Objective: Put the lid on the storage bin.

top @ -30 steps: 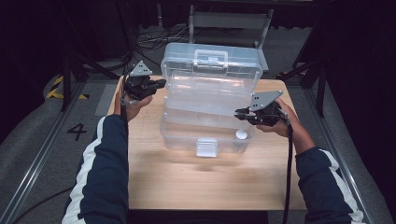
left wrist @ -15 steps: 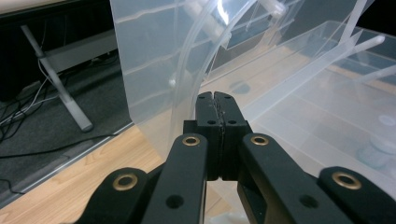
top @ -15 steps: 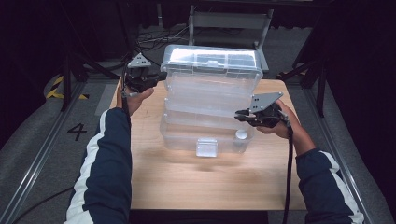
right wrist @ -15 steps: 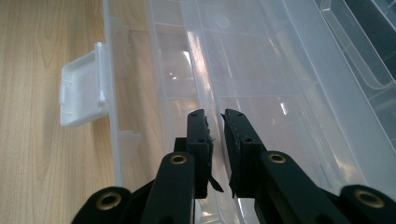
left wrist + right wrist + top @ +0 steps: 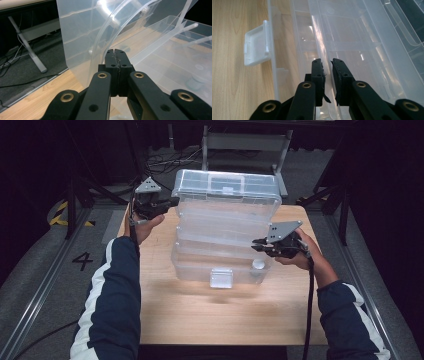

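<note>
A: Left gripper (image 5: 167, 206)?
B: Fingers (image 5: 116, 65) clenched, pinching a thin clear rib at the left end of the tiered plastic organizer box (image 5: 226, 234), centre of the wooden surface (image 5: 200, 315).
A: Lid (image 5: 227, 190)?
B: Raised at the back, trays fanned out.
A: Right gripper (image 5: 257, 244)?
B: Fingers (image 5: 318, 75) narrowly parted, straddling a tray wall (image 5: 325, 62); can't tell if they bite.

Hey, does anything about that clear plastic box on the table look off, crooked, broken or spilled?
Nothing looks broken or spilled. The clear tiered box stands fanned open on the table, its lid swung up and back and its front latch hanging loose, which suits a box being opened.
</note>
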`<act>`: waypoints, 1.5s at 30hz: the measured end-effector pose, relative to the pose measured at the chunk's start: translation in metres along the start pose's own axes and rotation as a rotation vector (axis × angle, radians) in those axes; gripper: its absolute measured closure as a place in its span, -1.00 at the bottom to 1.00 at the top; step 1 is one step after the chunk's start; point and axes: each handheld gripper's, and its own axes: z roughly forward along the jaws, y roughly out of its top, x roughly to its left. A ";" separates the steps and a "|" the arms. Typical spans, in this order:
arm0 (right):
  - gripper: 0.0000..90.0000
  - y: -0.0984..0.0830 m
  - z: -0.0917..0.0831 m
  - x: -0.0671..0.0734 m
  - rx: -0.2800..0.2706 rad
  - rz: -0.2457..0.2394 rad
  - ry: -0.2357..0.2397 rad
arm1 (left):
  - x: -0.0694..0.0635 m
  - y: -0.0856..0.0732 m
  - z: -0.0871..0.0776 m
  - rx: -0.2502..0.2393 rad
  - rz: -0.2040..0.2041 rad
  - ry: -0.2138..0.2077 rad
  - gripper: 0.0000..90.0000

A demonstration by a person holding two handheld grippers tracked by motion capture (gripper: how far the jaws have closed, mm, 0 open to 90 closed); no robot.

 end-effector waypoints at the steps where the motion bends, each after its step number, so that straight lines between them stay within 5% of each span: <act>1: 0.78 0.000 0.000 0.000 0.000 0.000 0.000 | 0.000 0.000 0.000 0.001 0.002 -0.003 1.00; 17: 0.76 0.001 -0.002 0.000 0.033 0.001 0.000 | -0.006 -0.003 -0.004 0.009 0.017 -0.002 1.00; 45: 0.73 -0.014 -0.020 0.006 -0.029 0.061 -0.032 | -0.014 -0.009 -0.015 0.028 0.023 -0.041 1.00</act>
